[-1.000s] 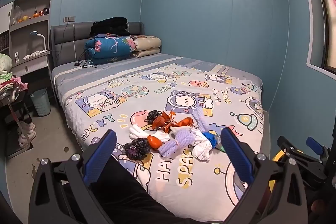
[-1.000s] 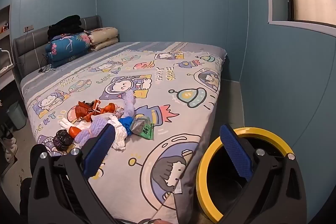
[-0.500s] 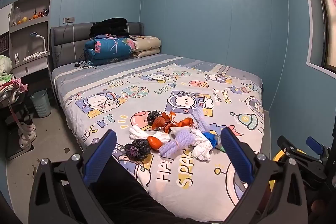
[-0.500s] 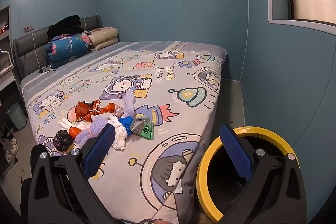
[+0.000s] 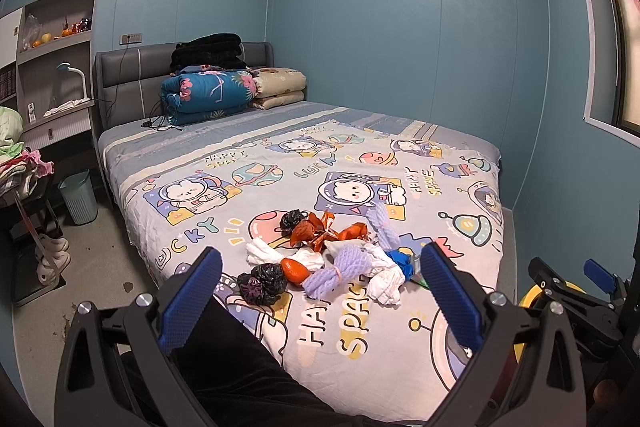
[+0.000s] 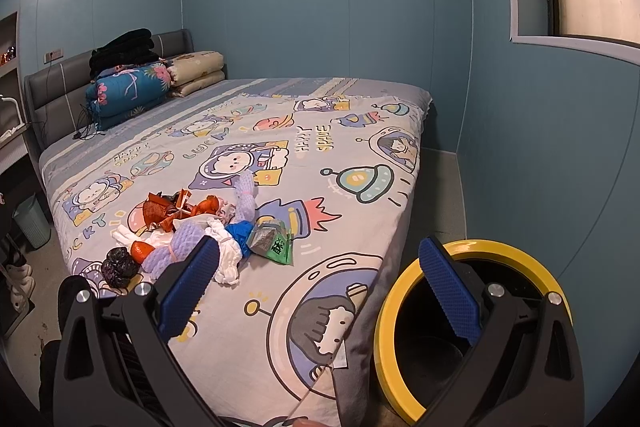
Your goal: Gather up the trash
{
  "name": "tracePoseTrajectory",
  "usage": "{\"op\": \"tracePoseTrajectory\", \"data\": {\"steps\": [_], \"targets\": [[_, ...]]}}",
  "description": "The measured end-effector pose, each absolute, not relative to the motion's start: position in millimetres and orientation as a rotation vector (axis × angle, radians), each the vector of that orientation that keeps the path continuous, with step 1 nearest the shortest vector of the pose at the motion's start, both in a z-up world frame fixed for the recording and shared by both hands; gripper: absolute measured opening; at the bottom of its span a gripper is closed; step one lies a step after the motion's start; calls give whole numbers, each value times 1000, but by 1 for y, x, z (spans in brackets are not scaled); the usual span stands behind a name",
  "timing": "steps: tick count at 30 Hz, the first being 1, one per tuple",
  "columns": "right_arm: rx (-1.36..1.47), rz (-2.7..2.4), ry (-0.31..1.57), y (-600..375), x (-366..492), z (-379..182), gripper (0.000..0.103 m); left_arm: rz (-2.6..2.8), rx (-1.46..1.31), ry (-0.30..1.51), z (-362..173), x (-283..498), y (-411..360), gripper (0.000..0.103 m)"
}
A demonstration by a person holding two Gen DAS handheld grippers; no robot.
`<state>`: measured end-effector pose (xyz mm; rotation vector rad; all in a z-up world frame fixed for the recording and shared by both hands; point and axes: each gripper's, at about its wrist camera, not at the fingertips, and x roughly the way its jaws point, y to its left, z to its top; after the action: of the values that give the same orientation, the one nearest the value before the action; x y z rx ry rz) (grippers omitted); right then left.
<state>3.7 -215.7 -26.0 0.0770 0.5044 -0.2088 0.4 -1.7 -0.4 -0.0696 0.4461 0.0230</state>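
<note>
Blue walls close in a small bedroom where a bed [image 5: 360,163] with a cartoon space-print cover fills most of the floor. Bare floor shows on the left of the bed, and a narrow strip runs between its right edge and the wall. A loose heap of trash [image 5: 332,255] lies on the cover near the foot, well clear of every edge, with open cover all round it. Counted in the heap: two crumpled black bags [image 5: 262,283], two purple foam nets [image 5: 340,267], one orange fruit [image 5: 294,271], some orange-red wrappers [image 5: 324,233], white tissues [image 5: 386,281], one blue scrap [image 5: 402,259] and, plain in the right wrist view, one green packet [image 6: 274,241].

Both grippers hover short of the foot of the bed, touching nothing. The left gripper [image 5: 320,301] has its blue fingers wide apart and empty, the heap framed between them; the right gripper [image 6: 316,293] is likewise spread wide and empty.

One yellow-rimmed black bin [image 6: 404,291] stands on the floor beside the bed's near right corner. One pale teal basket [image 5: 78,197] sits on the floor at the bed's left side. Folded quilts [image 5: 210,93] are stacked at the grey headboard [image 5: 128,67]. A dark-clothed leg [image 5: 224,359] crosses the lower left view
</note>
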Motion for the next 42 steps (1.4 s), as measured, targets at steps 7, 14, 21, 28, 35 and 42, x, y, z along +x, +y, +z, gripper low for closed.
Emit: {"op": "tracePoseTrajectory", "data": {"steps": [7, 14, 21, 28, 35, 42], "targets": [[77, -211, 505, -217, 3, -25, 96, 23, -68, 446, 0, 0, -2, 96], [79, -208, 508, -219, 3, -25, 96, 23, -69, 447, 0, 0, -2, 96], [78, -208, 506, -219, 3, -26, 96, 24, -67, 448, 0, 0, -2, 96], [80, -208, 509, -219, 3, -25, 96, 24, -67, 449, 0, 1, -2, 96], [80, -208, 510, -219, 2, -27, 96, 24, -66, 450, 0, 1, -2, 96], [79, -208, 510, -219, 3, -26, 96, 24, -68, 453, -1, -3, -2, 96]]}}
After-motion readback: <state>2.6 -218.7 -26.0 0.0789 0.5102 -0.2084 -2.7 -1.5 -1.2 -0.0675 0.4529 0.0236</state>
